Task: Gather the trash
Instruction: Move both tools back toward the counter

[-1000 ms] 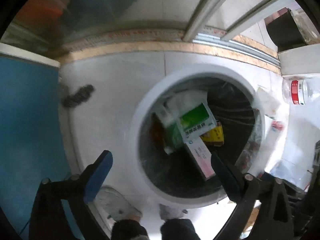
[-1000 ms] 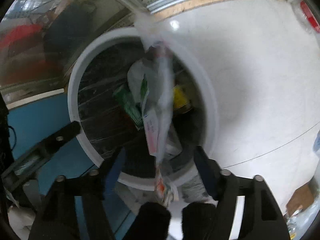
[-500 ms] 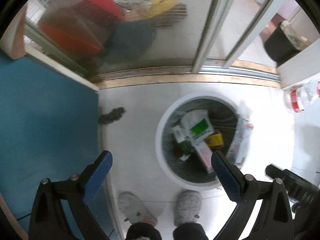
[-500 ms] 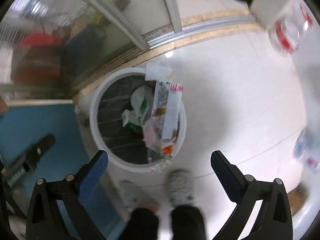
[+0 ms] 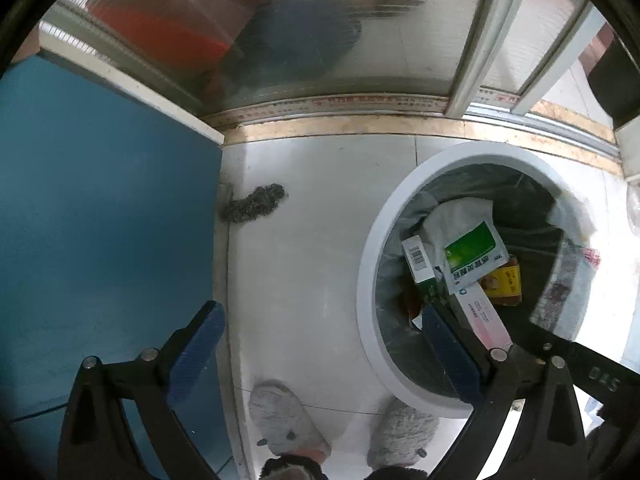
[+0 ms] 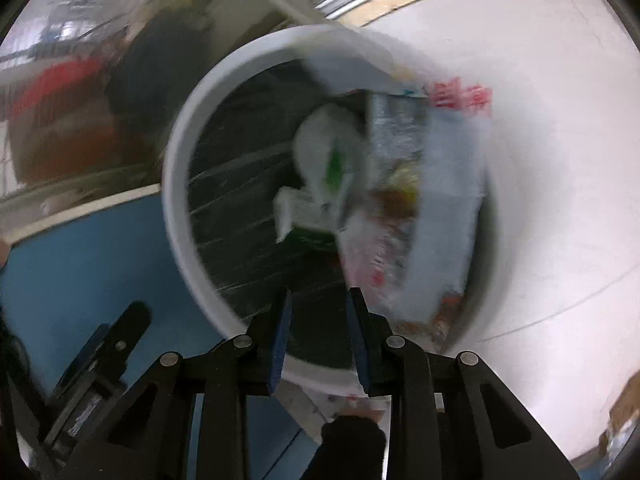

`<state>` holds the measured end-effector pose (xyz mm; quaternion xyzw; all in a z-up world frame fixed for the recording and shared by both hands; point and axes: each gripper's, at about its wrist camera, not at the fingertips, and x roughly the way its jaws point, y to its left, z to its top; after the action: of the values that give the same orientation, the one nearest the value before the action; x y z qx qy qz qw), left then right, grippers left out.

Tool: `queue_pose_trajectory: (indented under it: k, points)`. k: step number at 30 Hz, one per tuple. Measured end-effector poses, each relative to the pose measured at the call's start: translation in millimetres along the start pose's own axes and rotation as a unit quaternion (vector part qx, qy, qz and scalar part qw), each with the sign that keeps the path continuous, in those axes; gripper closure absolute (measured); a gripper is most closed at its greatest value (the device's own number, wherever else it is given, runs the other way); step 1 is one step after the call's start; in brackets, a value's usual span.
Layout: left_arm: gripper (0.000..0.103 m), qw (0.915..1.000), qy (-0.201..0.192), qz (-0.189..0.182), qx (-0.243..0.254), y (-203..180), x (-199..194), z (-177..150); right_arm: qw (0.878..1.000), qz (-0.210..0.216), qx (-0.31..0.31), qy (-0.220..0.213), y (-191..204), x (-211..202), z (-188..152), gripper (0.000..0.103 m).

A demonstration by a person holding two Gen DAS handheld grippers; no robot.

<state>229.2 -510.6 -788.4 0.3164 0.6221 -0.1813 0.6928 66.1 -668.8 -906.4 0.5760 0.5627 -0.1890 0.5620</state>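
The clear printed plastic wrapper (image 6: 432, 216) hangs on the far right rim of the round white bin with black liner (image 5: 370, 280), so the narrow, empty right gripper (image 6: 318, 334) aims there, while the wide, empty left gripper (image 5: 320, 354) waits on the left.

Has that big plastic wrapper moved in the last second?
Yes. The plastic wrapper now drapes over the white bin's right rim, no longer between the right gripper fingers.

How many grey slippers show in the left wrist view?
2. One slipper is on the white floor at bottom centre; the other slipper sits to its right, just below the bin's white rim. Nothing seems to hide a third.
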Motion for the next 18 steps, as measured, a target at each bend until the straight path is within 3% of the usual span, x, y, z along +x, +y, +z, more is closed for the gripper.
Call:
queue_pose_trajectory:
  k: [1, 3, 7, 9, 11, 15, 18]
  points:
    - [0.002, 1.0, -0.002, -0.003, -0.001, 2.0, -3.3, -1.0, 1.0, -0.003, -0.011, -0.014, 4.5, -9.1, -3.9, 0.071]
    - [0.002, 0.9999, -0.002, -0.009, 0.009, 3.2, -14.2, -4.1, 0.998, -0.027, -0.035, -0.055, 11.7, -44.0, -17.3, 0.057]
    - [0.002, 0.9997, -0.006, -0.007, 0.024, 5.1, -56.8, -13.2, 0.988, -0.084, -0.074, -0.108, 26.5, -117.6, -47.2, 0.053]
    - [0.002, 0.9994, -0.011, -0.018, 0.028, 8.3, -93.7, -18.8, 0.985, -0.094, -0.08, -0.121, 31.4, -140.1, -57.9, 0.045]
    - [0.002, 0.999, -0.02, -0.024, 0.031, 13.8, -149.7, -26.2, 0.978, -0.118, -0.089, -0.144, 49.9, -205.6, -88.3, 0.038]
    - [0.002, 0.9981, -0.039, -0.042, 0.02, 32.7, -260.4, -41.2, 0.966, -0.151, -0.118, -0.172, 89.5, -290.3, -130.8, 0.0]
    - [0.002, 0.9973, -0.057, -0.045, -0.009, 55.2, -338.4, -50.0, 0.962, -0.159, -0.13, -0.183, 112.7, -334.4, -153.8, 0.0]
